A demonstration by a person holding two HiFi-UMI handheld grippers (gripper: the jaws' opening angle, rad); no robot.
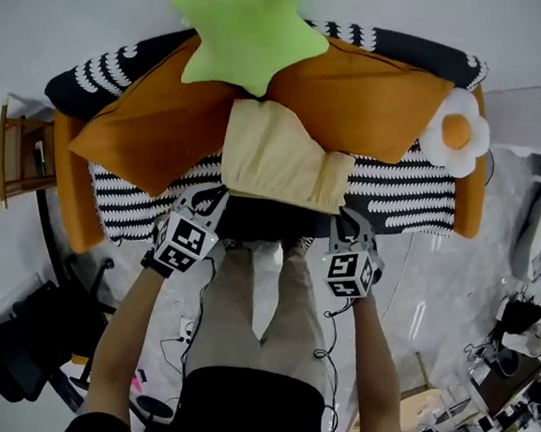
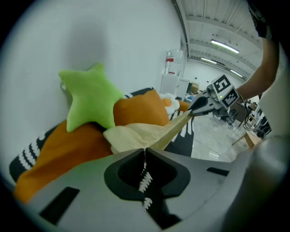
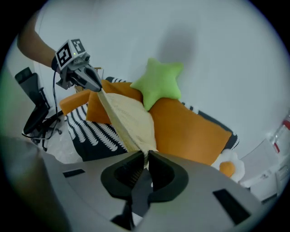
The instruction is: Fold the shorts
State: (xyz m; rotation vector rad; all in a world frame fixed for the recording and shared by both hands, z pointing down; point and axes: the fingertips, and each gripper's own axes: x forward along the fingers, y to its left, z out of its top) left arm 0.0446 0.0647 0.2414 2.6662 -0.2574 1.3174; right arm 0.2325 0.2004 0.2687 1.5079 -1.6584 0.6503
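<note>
Two grippers, both mine, are clamped on the shorts (image 1: 276, 154). My left gripper (image 2: 145, 149) has its jaws closed on one near corner of the pale yellow cloth, and my right gripper (image 3: 145, 155) has its jaws closed on the other near corner, the fabric pinched thin between the pads in each gripper view. The edge of the cloth runs taut from one gripper to the other, and in each gripper view I can see the opposite gripper at the far end of that stretched hem. From the head view the shorts spread away from me over the front of the sofa (image 1: 413, 195), which has a black-and-white striped cover, with their far part lying up against the two orange cushions (image 1: 147, 124). A green star pillow (image 1: 249, 25) sits above the cushions, overlapping both where they meet, just beyond the far edge of the shorts. A white flower pillow (image 1: 457, 131) with an orange centre rests at the sofa's right end, well apart from the shorts. Both grippers point downward at the near edge of the seat, with my legs (image 1: 263, 304) below and between them.
</note>
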